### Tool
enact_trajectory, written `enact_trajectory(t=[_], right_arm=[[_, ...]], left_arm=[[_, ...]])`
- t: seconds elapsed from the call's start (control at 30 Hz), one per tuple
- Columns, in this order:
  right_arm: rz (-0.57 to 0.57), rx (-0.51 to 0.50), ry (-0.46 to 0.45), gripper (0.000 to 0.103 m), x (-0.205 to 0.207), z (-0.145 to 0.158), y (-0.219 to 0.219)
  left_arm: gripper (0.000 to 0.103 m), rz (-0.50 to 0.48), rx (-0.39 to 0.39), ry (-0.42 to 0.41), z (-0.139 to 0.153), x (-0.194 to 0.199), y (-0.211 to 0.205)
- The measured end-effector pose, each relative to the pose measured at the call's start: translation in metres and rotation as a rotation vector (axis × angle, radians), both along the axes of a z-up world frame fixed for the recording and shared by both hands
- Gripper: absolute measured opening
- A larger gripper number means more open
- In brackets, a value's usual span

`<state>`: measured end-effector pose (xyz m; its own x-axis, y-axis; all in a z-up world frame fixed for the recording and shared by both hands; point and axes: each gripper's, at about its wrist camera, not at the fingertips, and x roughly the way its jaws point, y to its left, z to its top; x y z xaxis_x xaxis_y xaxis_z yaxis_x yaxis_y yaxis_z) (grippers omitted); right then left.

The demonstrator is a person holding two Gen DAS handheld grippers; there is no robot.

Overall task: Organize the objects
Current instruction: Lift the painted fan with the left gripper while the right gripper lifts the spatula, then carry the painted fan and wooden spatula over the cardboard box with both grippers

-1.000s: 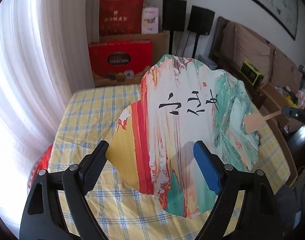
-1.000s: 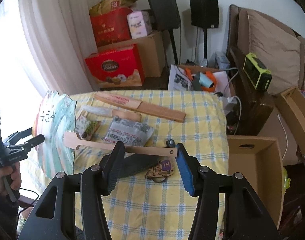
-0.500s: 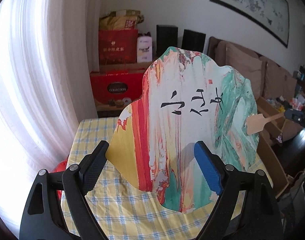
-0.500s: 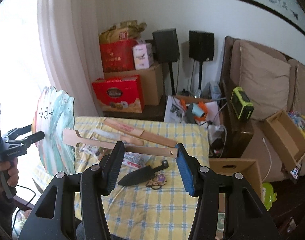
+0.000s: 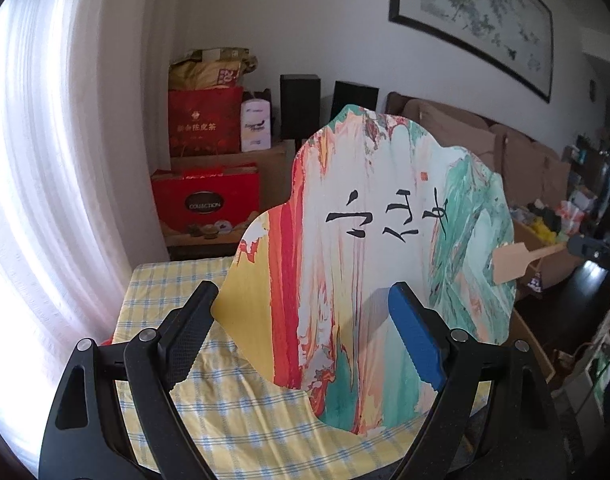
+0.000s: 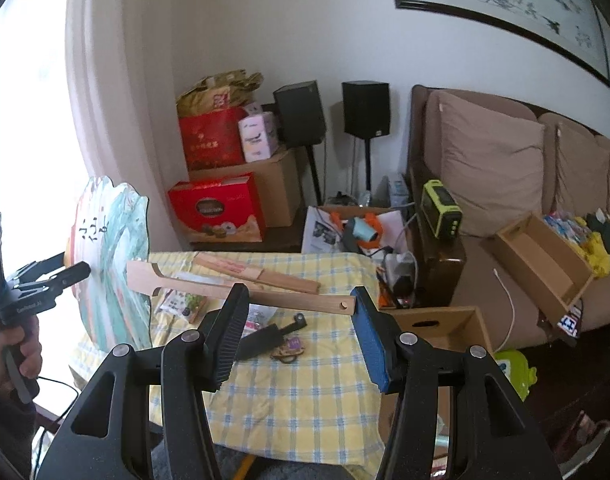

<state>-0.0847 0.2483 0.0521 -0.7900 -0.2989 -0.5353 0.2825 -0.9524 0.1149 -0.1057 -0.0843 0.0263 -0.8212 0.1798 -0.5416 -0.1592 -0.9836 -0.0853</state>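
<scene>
Both my hands have risen, lifting one painted fan [image 5: 369, 264] and one wooden stick [image 6: 241, 292] clear of the surface [image 6: 305, 392]. My left fingers [image 5: 301, 332] clamp the fan; my right fingers [image 6: 297, 332], half spread, seem to pinch the stick. Next comes stowing. Two speakers [image 6: 365, 108] stand behind.

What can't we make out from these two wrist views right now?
- Left view: the painted fan blocks most of the table; the items on it are hidden.
- Left view: whether the fingers press the fan or just frame it, and which way it sits between them.
- Right view: the wooden handle joins the fan behind its edge, out of sight.
- Right view: print on the packets is too small to read.
- Right view: inside the cardboard box, cut off by the right gripper.
</scene>
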Motion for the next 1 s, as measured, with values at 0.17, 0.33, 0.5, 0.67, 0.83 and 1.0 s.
enact_trajectory(t=[0.17,0.33,0.5,0.67,0.83,1.0], right_arm=[[-0.021,-0.030,-0.015,0.054,0.008,-0.001,0.011],[-0.056,-0.016,0.013,0.055,0.028,0.001,0.018],[-0.100,-0.034,0.024,0.056,0.044,-0.001,0.037],[-0.149,-0.069,0.031,0.056,0.066,-0.004,0.071],[-0.211,-0.038,0.041,0.056,0.083,-0.006,0.095],[-0.257,-0.038,0.024,0.056,0.099,-0.015,0.117]], left_arm=[[0.085,-0.003,0.019,0.027,0.006,0.005,0.005],[0.085,-0.028,0.014,0.030,0.012,0.003,0.018],[0.085,-0.084,-0.002,0.032,0.023,0.003,0.045],[0.085,-0.147,-0.022,0.055,0.029,0.007,0.078],[0.085,-0.182,0.010,0.043,0.029,0.005,0.108],[0.085,-0.218,-0.014,0.061,0.035,0.004,0.142]])
